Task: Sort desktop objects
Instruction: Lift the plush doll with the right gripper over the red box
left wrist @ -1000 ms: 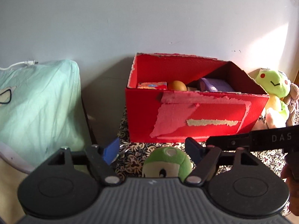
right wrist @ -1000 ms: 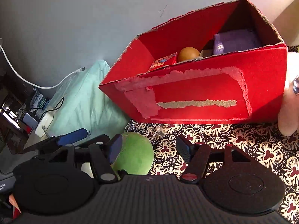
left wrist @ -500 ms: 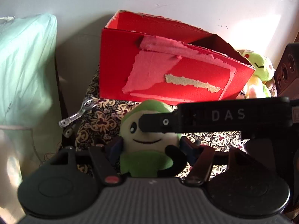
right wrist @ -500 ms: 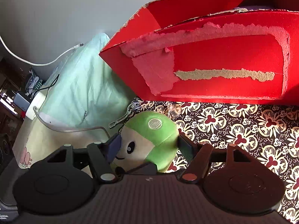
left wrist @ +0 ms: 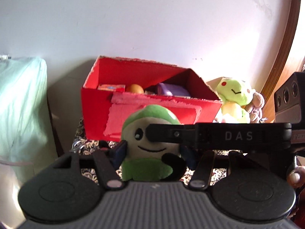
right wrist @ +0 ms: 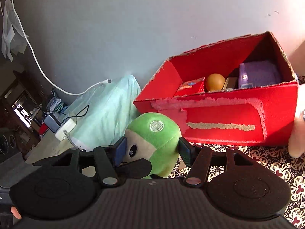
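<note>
The green plush toy [right wrist: 156, 145] is held between the fingers of both tools at once. In the right wrist view the right tool [right wrist: 151, 150] is closed on the toy's head, one blue pad at the face side and the other at the back of the green cap. In the left wrist view the left tool [left wrist: 152, 154] is seen with its blue pads pressed against the toy's sides just below the smiling face — so both appear to grip, though which one carries the weight cannot be told.

The relation that matters is toy to red box [right wrist: 225, 122]. The box is open at the top and stands against the wall, ahead of both tools and, from the right tool, up and to the right. The toy is seen in front of the box's front wall with its crown just below the rim, so the wall would have to be cleared before the toy could be let down inside. The box's long axis runs along the wall; the left part of the interior, beside the small red carton [right wrist: 190, 87], looks the least crowded.

More of the interior is shown by the right wrist view: the carton, an orange ball [right wrist: 215, 82] and a purple container [right wrist: 257, 74] in a row. Something else is given by the left wrist view — the right tool's black arm crossing the toy's face, a second green plush [left wrist: 234, 99] beside the box's right end, and a speaker [left wrist: 289, 99] at the edge. The patterned tabletop [right wrist: 266, 164] is visible below the toy; whether the toy touches it cannot be told.
</note>
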{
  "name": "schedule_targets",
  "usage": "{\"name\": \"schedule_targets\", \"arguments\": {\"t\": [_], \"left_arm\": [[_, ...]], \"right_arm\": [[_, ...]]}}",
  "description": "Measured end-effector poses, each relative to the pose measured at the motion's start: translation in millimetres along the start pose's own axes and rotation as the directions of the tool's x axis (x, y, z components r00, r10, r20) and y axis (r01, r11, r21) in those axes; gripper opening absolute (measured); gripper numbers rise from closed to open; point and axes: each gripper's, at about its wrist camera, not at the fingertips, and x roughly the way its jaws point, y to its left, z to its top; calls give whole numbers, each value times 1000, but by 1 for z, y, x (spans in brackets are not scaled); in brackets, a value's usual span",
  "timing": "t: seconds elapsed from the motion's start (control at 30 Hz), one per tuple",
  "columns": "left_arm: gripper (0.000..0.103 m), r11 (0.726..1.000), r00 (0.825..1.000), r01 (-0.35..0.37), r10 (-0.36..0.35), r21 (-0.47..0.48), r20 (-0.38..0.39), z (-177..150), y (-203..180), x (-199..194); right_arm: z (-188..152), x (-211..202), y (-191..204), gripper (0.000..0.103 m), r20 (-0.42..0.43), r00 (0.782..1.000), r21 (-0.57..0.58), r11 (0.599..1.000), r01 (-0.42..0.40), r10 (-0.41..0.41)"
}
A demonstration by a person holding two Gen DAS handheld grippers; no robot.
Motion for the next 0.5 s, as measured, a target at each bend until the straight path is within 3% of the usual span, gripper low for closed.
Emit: {"name": "schedule_targets", "arguments": {"t": [0.1,0.27,0.37,0.5], "left_arm": [[60,997,997,18,-23,69,76,35,-19,-7],[60,988,992,3,-22,152,123,89,-39,21],[60,990,996,6,-19,138,93,115,-37,53],[60,997,1000,12,-13,74,16,136,-21,105]], "right_arm": [[36,-23,-1,61,91,996,-13,1000,-9,10],[87,-21,-9,62,168,985,-57,997,56,-46],[116,-1,-25,62,149,985,-56,994,98,-88],[147,44,-64,62,36,993,8,993,116,-117]]}}
